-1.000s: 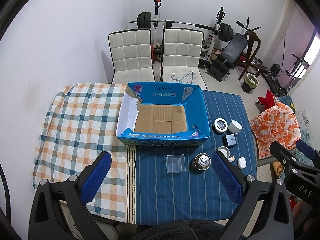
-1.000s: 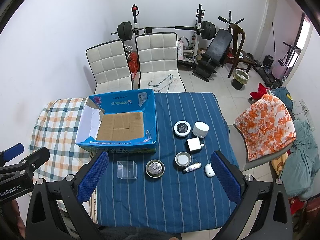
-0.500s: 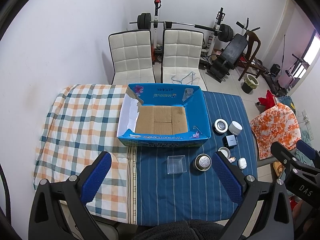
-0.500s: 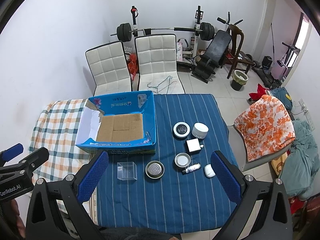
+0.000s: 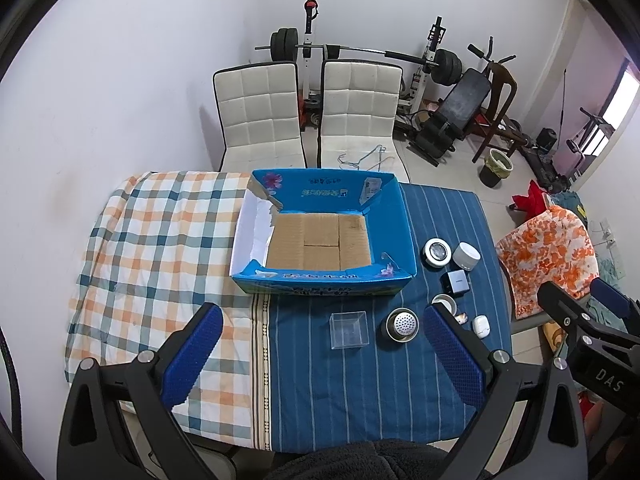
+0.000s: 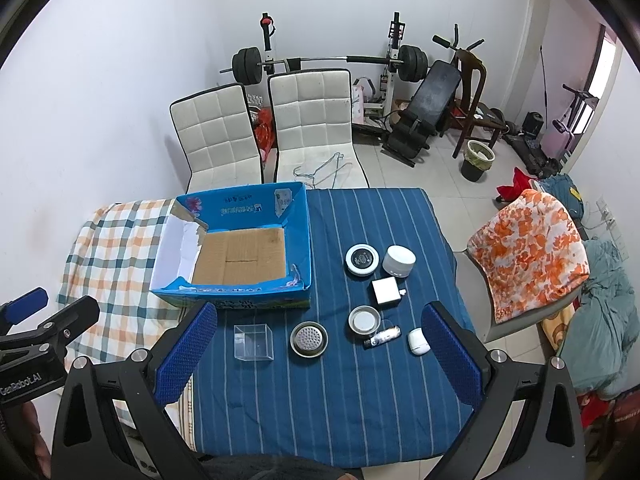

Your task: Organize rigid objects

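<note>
An open blue cardboard box sits on the table with nothing in it. On the blue striped cloth to its right lie a clear plastic cube, a metal strainer cup, a round tin, a white square box, a black-and-white round case, a white cylinder, a small tube and a white earbud case. My left gripper and right gripper are both open and empty, high above the table's near edge.
A plaid cloth covers the table's left part. Two white chairs stand behind the table. Gym gear lines the back wall. A chair with orange floral fabric stands at the right.
Both views have shifted slightly, with the table a little lower and farther in frame. Nothing on the table has moved, and both grippers stay open.
</note>
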Demonstrator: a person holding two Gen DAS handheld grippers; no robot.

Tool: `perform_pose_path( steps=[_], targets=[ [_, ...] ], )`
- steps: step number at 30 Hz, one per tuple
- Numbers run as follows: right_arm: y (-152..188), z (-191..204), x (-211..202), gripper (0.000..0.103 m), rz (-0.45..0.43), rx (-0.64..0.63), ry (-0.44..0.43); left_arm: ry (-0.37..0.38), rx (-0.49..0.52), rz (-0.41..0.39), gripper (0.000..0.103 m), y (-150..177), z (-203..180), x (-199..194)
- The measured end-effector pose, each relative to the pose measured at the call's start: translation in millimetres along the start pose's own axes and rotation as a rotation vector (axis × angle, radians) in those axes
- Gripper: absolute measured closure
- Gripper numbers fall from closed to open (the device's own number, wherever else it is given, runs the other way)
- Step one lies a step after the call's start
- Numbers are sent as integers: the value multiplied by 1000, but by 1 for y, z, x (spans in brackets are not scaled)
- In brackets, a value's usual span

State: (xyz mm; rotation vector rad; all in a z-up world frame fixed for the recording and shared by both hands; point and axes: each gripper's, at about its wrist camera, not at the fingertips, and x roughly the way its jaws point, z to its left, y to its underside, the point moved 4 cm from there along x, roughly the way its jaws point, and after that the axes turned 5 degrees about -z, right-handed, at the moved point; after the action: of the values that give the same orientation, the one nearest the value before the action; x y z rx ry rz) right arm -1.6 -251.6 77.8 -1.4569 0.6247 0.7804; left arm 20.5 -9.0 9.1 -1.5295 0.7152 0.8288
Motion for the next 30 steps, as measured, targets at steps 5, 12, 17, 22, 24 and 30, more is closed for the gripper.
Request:
perform_pose_path(
  steps=[5, 12, 17, 22, 24, 30],
  targets=[
    [8, -11, 35, 0, 58, 35, -5, 11, -14, 28, 0, -7, 0, 14],
    [53, -24, 160, 0, 237, 82, -24, -1, -61, 155, 0, 22, 9, 109],
    [90, -30, 242, 0, 295, 140, -67, 33, -83, 327, 0, 62, 0, 201],
    [118, -37, 298, 0, 388, 178, -74, 71, -79, 409, 0, 87, -23, 264],
    [126, -42, 309, 0, 405, 177, -58, 75, -60, 438, 0, 96, -34, 285],
    [144, -49, 321, 0, 451, 200, -54, 93, -32, 536, 2, 123, -48, 322]
  ],
)
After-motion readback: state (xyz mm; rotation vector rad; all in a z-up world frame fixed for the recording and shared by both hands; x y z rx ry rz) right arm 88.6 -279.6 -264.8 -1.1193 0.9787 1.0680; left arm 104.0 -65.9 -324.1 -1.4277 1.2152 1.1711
